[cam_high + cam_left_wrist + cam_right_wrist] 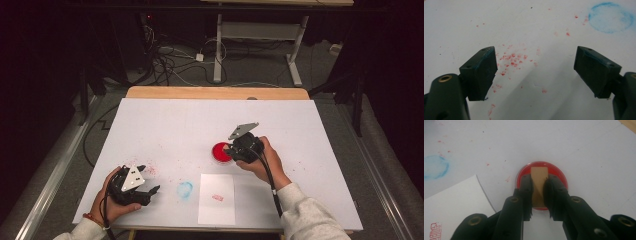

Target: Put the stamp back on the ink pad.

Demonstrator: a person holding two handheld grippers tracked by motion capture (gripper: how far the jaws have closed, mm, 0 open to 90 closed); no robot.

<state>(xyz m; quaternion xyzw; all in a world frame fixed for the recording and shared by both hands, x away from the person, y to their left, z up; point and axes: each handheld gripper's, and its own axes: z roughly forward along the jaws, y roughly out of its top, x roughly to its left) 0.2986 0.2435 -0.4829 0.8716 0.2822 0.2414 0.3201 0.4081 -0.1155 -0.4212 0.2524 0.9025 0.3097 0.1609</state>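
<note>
I see left gripper (150, 180) gaping over red specks (511, 58), nothing between | right gripper (539, 186) clamps my stamp (539, 182), a tan wood block, upright, pressed on round red ink pad (221, 151) mid-table | paper (216, 199) nearby bears one red print (217, 197)

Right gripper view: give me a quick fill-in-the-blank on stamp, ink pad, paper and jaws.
1. The right gripper holds a wooden stamp over a round ink pad coloured ____.
2. The smudged ring left of the paper sheet is ____.
3. The left gripper has its jaws ____.
4. The paper carries ____ red stamp mark.

Missing: red; blue; open; one
</note>
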